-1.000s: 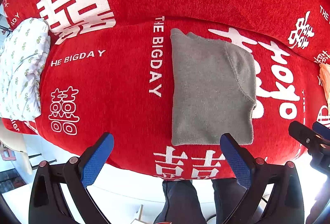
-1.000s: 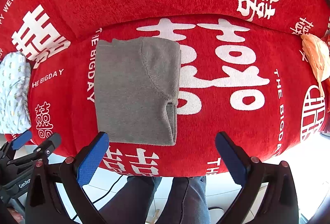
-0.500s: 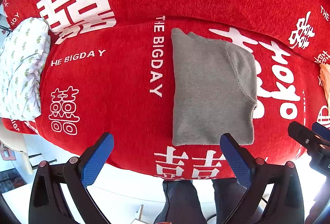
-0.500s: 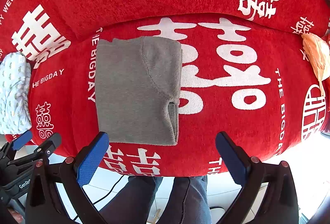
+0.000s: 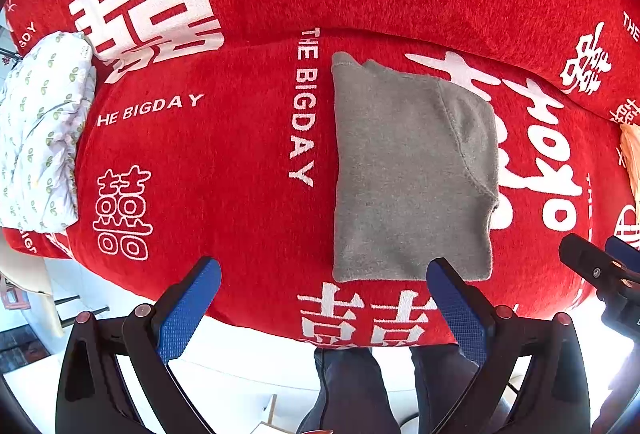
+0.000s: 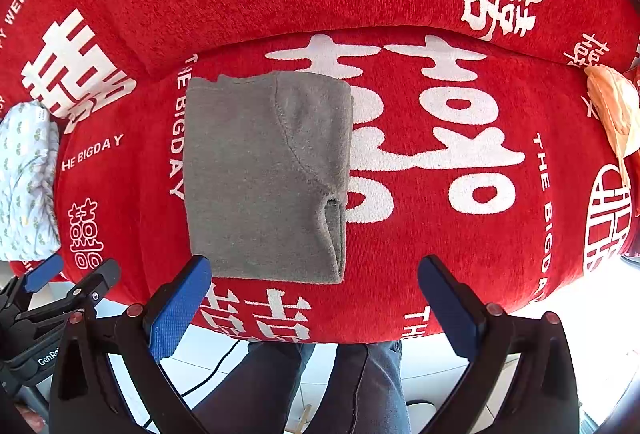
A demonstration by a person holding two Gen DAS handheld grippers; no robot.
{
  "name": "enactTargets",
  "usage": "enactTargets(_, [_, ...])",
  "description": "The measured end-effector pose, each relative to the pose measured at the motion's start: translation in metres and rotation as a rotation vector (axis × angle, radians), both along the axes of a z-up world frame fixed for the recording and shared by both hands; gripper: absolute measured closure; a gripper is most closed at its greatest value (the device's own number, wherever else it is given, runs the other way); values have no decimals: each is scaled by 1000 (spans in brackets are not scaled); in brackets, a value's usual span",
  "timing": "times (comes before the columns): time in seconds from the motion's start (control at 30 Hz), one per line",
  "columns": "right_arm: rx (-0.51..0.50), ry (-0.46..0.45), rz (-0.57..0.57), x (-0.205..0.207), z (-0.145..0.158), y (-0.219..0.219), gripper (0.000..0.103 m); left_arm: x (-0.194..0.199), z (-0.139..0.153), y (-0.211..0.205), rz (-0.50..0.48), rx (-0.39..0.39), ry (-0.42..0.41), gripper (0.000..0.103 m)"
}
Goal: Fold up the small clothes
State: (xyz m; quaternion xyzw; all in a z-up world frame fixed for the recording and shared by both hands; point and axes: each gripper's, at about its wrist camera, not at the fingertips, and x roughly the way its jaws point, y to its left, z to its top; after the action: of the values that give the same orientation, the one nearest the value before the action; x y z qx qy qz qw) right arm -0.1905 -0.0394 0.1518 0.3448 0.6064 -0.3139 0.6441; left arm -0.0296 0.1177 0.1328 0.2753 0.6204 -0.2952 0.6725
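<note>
The grey garment (image 5: 412,174) is seen folded flat on the red sofa cover (image 5: 224,170); both grippers (image 5: 320,308) (image 6: 316,304) are held open, empty; an orange cloth (image 6: 614,110) appears left to fold.

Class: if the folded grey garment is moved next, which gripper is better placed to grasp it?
Probably the left gripper: one finger already overlaps the grey garment near edge. The right gripper is similarly near; both have open jaws.
</note>
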Motion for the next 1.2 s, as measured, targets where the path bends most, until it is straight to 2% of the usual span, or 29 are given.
enactTargets(1.2, [3, 1, 5, 2, -1, 2, 0, 0, 1, -1, 19, -3, -12, 0])
